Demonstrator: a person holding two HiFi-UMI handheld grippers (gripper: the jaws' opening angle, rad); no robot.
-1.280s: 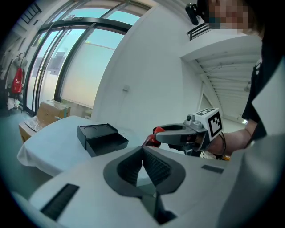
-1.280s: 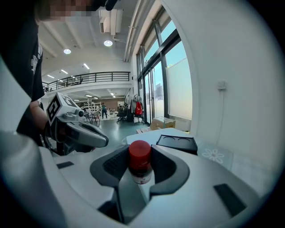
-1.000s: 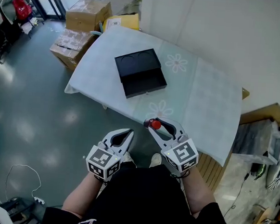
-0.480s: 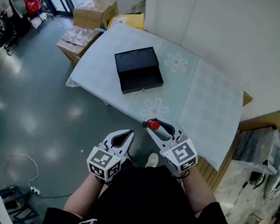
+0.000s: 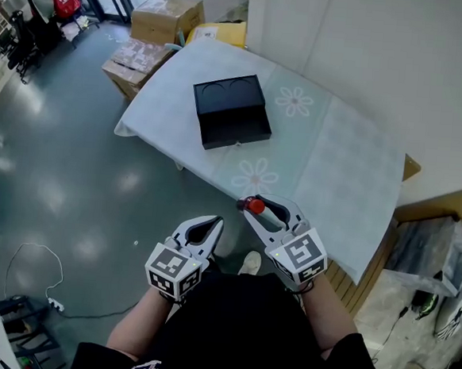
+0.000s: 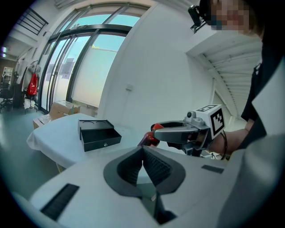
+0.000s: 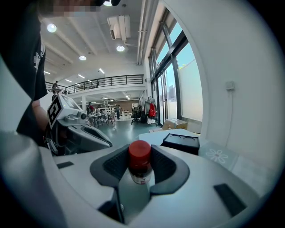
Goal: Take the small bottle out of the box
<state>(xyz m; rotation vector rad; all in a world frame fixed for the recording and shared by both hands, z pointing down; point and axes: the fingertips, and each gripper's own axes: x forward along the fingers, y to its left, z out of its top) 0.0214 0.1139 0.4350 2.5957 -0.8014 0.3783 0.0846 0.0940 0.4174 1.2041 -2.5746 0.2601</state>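
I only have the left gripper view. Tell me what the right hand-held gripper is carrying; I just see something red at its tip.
Observer: The right gripper view shows a small bottle with a red cap, upright between the pads of the right hand-held gripper, which press on both sides.
Operator: Now check the box from above.
Observer: In the head view the black box lies open on the table; I make out nothing in its dark open part.
Operator: Now say where the left one hangs.
Observer: The head view shows the left hand-held gripper against the floor, short of the table's edge.
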